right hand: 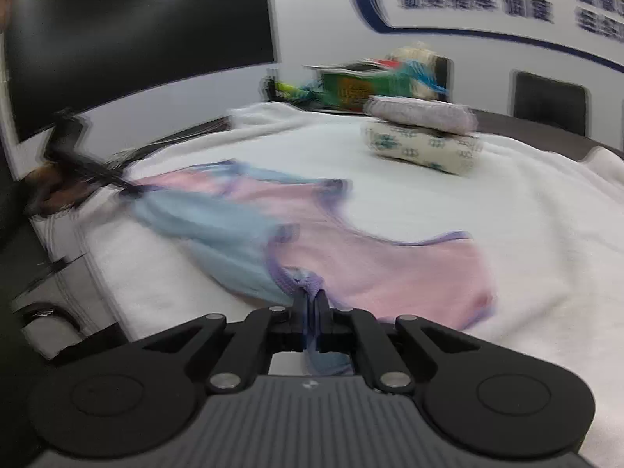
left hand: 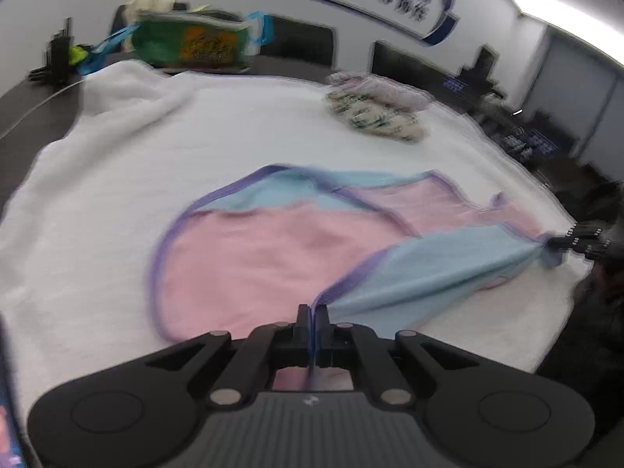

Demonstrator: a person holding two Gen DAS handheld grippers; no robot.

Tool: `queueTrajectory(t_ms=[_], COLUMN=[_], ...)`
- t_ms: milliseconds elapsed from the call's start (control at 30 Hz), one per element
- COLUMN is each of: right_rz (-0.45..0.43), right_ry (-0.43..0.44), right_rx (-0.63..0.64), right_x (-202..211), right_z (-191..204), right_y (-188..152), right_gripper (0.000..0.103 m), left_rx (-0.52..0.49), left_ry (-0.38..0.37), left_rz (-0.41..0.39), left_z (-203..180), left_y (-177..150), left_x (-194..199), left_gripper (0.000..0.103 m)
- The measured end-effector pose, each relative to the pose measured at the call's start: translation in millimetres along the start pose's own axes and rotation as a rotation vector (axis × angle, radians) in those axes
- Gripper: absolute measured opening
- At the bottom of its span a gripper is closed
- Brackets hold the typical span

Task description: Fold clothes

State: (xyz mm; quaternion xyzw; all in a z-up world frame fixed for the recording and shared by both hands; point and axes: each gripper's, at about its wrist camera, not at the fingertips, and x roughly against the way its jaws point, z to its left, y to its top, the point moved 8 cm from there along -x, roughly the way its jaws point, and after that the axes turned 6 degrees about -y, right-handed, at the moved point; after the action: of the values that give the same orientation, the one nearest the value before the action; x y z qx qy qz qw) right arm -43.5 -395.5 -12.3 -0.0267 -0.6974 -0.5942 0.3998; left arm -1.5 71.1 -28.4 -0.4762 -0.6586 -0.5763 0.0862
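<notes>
Left wrist view, from left to right: a white towel (left hand: 117, 202) covers the table, and on it lies the pink and blue garment (left hand: 249, 257) with purple trim, its pink panel spread flat to the left of centre. The left gripper (left hand: 313, 314) sits at bottom centre with its jaws clenched on the garment's purple-trimmed edge, the cloth passing between the two fingers. From there a blue panel stretches taut to the right, ending at the right gripper (left hand: 555, 243), which pinches the far corner near the towel's right edge. Behind, two folded clothes (left hand: 376, 111) are stacked on the towel, and a green bag (left hand: 191, 41) stands at the far left of the table. Right wrist view, from left to right: the left gripper (right hand: 130, 191), blurred, holds the blue end; the garment (right hand: 390, 265) runs across the towel (right hand: 526, 214); the right gripper (right hand: 311, 298) is closed on a bunched purple hem.
</notes>
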Motion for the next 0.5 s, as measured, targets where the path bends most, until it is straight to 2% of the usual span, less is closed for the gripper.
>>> queueTrajectory(t_ms=[67,133,167,200,267,333,400,500], right_rz=[0.065,0.106,0.078,0.031,-0.085,-0.180,-0.131,0.023], right_ry=[-0.064,-0.100,-0.106,-0.087,-0.035,0.017,0.028,-0.083], right_rx=[-0.001,0.103,0.149,0.167,0.123,0.033,-0.080,-0.079], right_x=[-21,-22,-13,-1,8,1,-48,-132], right_z=[-15,-8,-1,3,8,9,6,6], right_y=[3,2,5,11,38,71,98,118], right_gripper=[0.009,0.029,0.037,0.049,0.053,0.063,0.063,0.056], left_rx=[-0.017,-0.040,-0.052,-0.067,-0.104,-0.138,-0.171,-0.198], left_ry=[-0.007,-0.012,-0.014,-0.011,0.013,0.037,0.061,0.103], left_rz=[0.009,0.002,-0.005,-0.018,-0.064,-0.079,-0.068,0.031], left_z=[-3,-11,-16,-20,-22,-20,-17,-5], left_y=[-1,3,6,13,43,79,114,135], left_x=[-3,2,6,10,16,-1,-33,-101], left_gripper=[0.003,0.013,0.023,0.036,0.046,0.048,0.057,0.056])
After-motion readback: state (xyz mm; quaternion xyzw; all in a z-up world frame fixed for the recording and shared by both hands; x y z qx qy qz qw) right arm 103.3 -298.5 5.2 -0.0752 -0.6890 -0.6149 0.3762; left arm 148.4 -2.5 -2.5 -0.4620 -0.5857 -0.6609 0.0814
